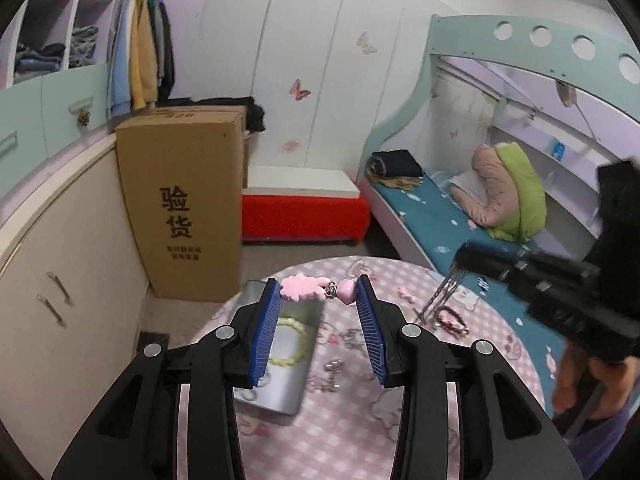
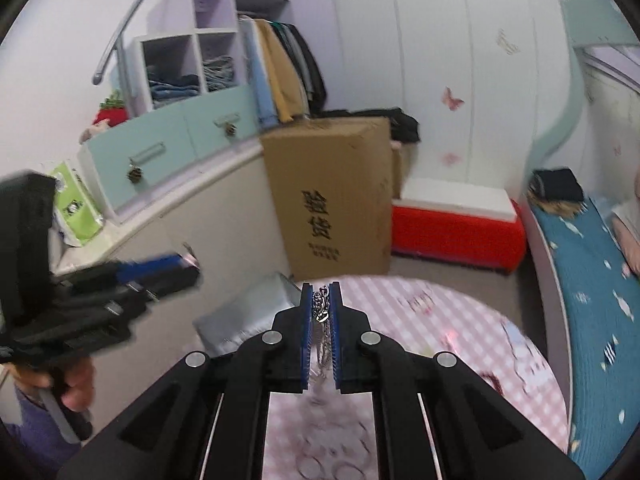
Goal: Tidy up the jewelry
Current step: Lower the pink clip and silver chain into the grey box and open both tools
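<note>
My left gripper (image 1: pixel 318 292) is shut on a pink charm (image 1: pixel 304 291), a pink flat piece linked to a pink bead, held across its fingertips above the silver tray (image 1: pixel 276 392). A pale yellow bead bracelet (image 1: pixel 289 342) lies in the tray. My right gripper (image 2: pixel 321 304) is shut on a silver chain (image 2: pixel 322 312) that hangs down between its pads; in the left wrist view the chain (image 1: pixel 444 296) dangles from it above the round pink table (image 1: pixel 340 432). A dark red bead bracelet (image 1: pixel 452 320) and small silver pieces (image 1: pixel 334 368) lie on the table.
A tall cardboard box (image 1: pixel 180 208) stands on the floor beyond the table, with a red bench (image 1: pixel 304 212) beside it. A bed with a blue sheet (image 1: pixel 440 220) is to the right. Cabinets (image 1: pixel 48 280) run along the left.
</note>
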`<state>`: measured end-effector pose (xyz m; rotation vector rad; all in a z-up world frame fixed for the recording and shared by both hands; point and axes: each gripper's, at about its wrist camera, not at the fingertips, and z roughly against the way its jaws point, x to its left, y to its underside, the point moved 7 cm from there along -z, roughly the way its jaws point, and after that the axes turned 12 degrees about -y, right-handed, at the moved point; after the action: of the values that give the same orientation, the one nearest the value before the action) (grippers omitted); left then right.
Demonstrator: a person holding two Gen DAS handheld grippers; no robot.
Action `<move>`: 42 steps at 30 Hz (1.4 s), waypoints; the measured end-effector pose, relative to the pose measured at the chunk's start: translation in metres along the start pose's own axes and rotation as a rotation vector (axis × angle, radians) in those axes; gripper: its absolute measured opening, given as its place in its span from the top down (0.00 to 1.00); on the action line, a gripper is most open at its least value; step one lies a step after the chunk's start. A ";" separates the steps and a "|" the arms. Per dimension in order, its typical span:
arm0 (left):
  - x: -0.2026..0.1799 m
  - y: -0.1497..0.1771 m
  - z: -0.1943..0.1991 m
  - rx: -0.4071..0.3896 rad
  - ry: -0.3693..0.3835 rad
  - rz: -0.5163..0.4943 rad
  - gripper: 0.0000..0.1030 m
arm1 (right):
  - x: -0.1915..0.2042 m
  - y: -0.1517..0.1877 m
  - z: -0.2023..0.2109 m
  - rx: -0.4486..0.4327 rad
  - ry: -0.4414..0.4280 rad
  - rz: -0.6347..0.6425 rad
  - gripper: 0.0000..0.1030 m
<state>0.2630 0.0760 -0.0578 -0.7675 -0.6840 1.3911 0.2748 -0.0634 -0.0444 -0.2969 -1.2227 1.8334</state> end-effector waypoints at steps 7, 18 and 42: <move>0.031 0.007 -0.030 0.080 -0.020 0.014 0.62 | 0.043 -0.049 -0.012 -0.032 -0.039 0.079 0.92; 0.043 0.037 -0.075 0.198 -0.017 0.007 0.62 | 0.063 -0.056 -0.043 0.024 -0.068 0.096 0.92; 0.050 0.057 -0.093 0.276 -0.004 0.085 0.35 | 0.040 0.026 -0.145 0.303 -0.088 -0.024 0.89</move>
<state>0.3077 0.1208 -0.1598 -0.5792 -0.4537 1.5268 0.3263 0.0550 -0.1259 -0.0323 -0.9833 1.9947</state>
